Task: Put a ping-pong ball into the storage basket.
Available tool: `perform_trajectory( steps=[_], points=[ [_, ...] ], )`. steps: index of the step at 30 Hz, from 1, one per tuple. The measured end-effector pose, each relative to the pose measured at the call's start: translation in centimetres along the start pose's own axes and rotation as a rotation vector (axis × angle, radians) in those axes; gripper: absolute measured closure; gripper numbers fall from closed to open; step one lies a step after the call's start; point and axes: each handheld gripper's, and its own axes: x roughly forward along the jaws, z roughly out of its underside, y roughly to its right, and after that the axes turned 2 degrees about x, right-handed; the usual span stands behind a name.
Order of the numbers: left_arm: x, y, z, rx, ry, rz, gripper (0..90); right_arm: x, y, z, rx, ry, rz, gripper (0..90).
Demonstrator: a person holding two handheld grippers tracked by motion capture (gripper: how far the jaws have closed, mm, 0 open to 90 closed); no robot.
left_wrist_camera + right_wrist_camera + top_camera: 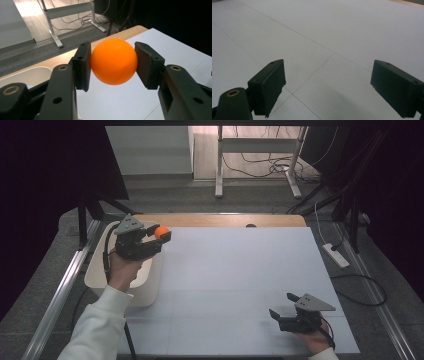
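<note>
Orange smooth plastic ball (114,61) sits clamped in the left claw (161,234) at the counter's (240,285) far left; right claw (284,306) rests near right, jaws spread wide.

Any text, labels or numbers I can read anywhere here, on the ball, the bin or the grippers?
None: no readable text.
The orange ball is plain.
The white bin is unmarked.
The left gripper and right gripper bear no lettering.
The white sheet has thin lines, no writing.

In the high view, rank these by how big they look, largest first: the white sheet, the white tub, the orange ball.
1. white sheet
2. white tub, partly hidden by the left gripper
3. orange ball
</note>
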Motion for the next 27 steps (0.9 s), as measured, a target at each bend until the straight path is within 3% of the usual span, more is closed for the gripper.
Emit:
perform_trajectory(
  steps=[27],
  points=[
    [-0.8,-3.5,0.6,-0.054,-0.010,-0.101,50.0,0.0,0.1,0.0,-0.001,-0.001,0.006,12.6]
  ],
)
